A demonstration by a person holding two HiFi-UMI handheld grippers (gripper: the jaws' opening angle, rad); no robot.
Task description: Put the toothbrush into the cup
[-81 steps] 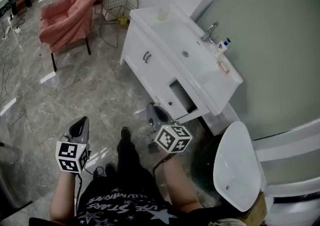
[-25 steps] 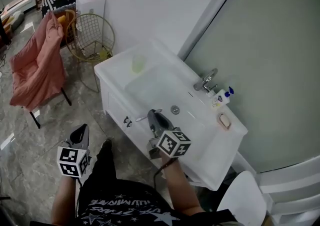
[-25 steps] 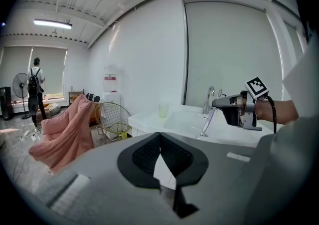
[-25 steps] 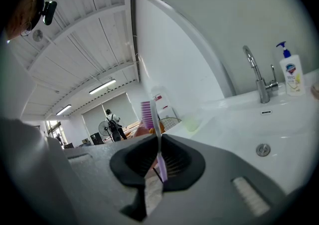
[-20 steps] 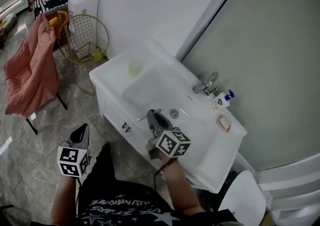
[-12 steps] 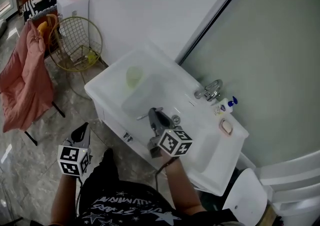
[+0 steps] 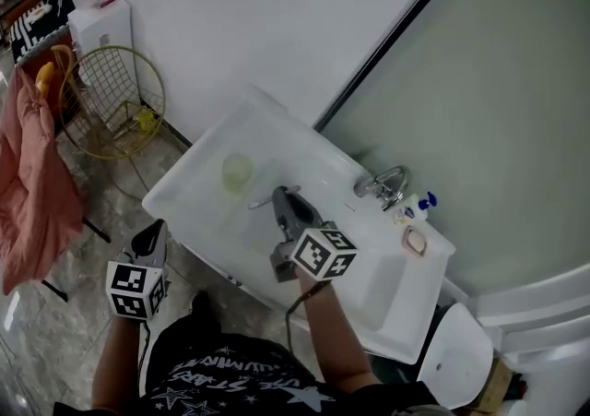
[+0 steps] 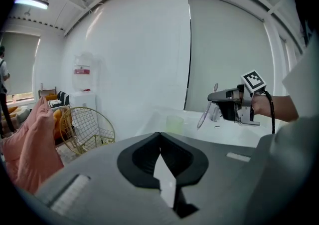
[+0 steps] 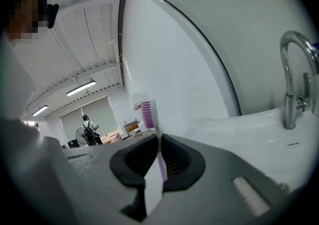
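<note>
A pale green cup [image 7: 237, 172] stands on the left end of the white sink counter [image 7: 175, 188]; the left gripper view shows the cup [image 8: 174, 123] too. My right gripper [image 7: 282, 196] hangs over the basin just right of the cup, shut on a toothbrush [image 7: 262, 203] that sticks out toward the cup. In the right gripper view the toothbrush [image 9: 148, 115] rises from the closed right gripper [image 9: 159, 142], purple bristles at its top. My left gripper [image 7: 151, 229] is held low in front of the counter. The left gripper [image 8: 160, 136] is shut and holds nothing.
A chrome faucet [image 7: 388, 184], a small soap bottle [image 7: 412, 209] and a soap dish [image 7: 415, 241] stand at the back right of the basin. A gold wire chair [image 7: 111, 101] and pink cloth [image 7: 32, 184] are at the left. A toilet lid [image 7: 456, 366] is at the lower right.
The person has walked up to the sink. The right gripper with the toothbrush has moved from the counter's front edge out over the basin beside the cup. The left gripper came along.
</note>
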